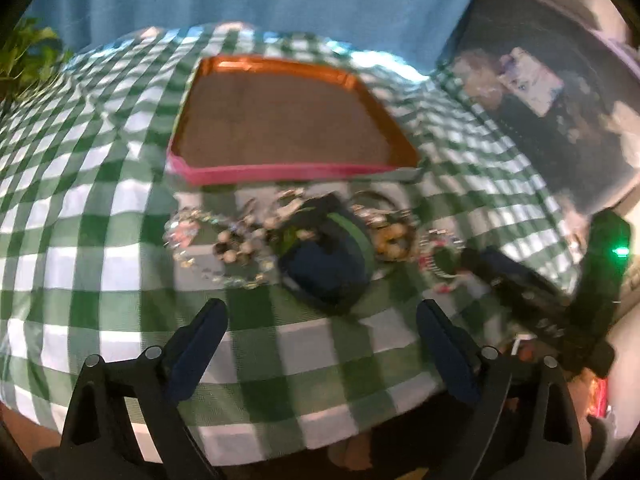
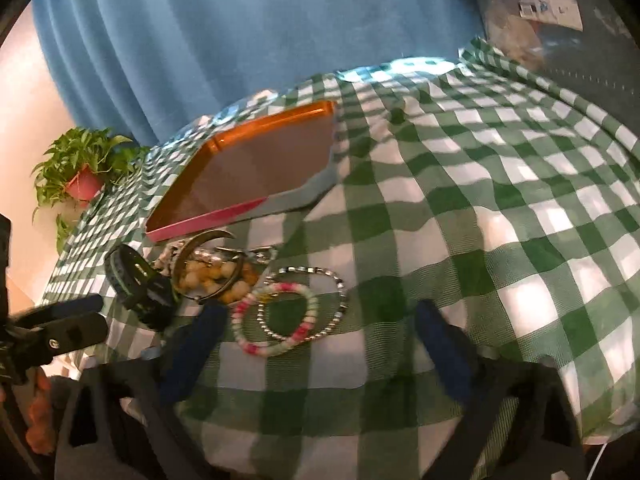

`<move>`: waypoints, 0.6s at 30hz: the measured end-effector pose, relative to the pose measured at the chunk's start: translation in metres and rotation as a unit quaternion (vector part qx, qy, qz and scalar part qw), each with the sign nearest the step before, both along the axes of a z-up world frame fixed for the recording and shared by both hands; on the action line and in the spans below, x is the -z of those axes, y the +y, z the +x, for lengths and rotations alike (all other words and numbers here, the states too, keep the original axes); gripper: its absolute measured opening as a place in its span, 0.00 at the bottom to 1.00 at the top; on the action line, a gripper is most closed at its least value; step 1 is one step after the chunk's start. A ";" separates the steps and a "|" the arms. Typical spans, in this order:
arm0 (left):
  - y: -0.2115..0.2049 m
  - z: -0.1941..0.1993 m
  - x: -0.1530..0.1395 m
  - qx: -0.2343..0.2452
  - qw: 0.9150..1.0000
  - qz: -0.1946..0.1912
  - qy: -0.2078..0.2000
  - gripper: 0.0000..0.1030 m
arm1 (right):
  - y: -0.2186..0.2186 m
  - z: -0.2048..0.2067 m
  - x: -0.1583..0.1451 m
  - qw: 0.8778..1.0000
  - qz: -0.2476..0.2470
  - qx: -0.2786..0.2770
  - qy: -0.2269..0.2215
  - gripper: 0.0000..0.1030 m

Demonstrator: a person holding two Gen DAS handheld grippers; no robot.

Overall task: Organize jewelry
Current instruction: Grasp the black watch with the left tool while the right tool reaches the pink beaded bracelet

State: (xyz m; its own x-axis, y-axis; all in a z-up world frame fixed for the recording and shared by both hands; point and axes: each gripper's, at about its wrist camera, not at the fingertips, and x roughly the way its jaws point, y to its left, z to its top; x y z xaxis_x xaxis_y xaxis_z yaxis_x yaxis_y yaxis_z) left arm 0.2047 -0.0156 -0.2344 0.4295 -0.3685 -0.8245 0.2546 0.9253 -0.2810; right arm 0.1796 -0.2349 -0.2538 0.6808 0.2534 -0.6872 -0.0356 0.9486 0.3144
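A heap of jewelry lies on the green checked cloth in front of a flat tray with an orange and pink rim (image 1: 280, 171). In the left wrist view my left gripper (image 1: 322, 308) stands open just short of a wide dark bangle with a green stripe (image 1: 332, 256), with bead bracelets (image 1: 240, 245) to its left. In the right wrist view my right gripper (image 2: 320, 312) is open around a pink and white bead bracelet (image 2: 260, 348) and a silver bead bracelet (image 2: 340, 305). Its pads touch neither. Beside them lie a metal cuff (image 2: 200, 247), yellow beads (image 2: 212, 276) and the dark bangle (image 2: 136, 280).
The tray (image 2: 208, 224) holds nothing that I can see. A blue curtain (image 2: 240, 40) hangs behind the table. A potted plant (image 2: 84, 172) stands past the table's far left corner. The right gripper's dark body (image 1: 528, 292) shows at the right of the heap.
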 end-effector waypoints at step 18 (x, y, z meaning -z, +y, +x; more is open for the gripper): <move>0.004 -0.010 -0.009 -0.019 0.998 -0.030 -0.044 0.95 | 0.015 -0.001 -0.002 0.997 -0.042 -0.060 -0.021 0.11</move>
State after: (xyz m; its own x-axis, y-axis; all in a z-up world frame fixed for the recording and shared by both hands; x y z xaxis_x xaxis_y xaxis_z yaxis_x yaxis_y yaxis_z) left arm 0.1944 -0.0112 -0.2255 0.5142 -0.3991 -0.7591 0.2465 0.9165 -0.3149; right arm 0.1786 -0.2198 -0.2522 0.6772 0.2770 -0.6817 -0.1615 0.9598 0.2296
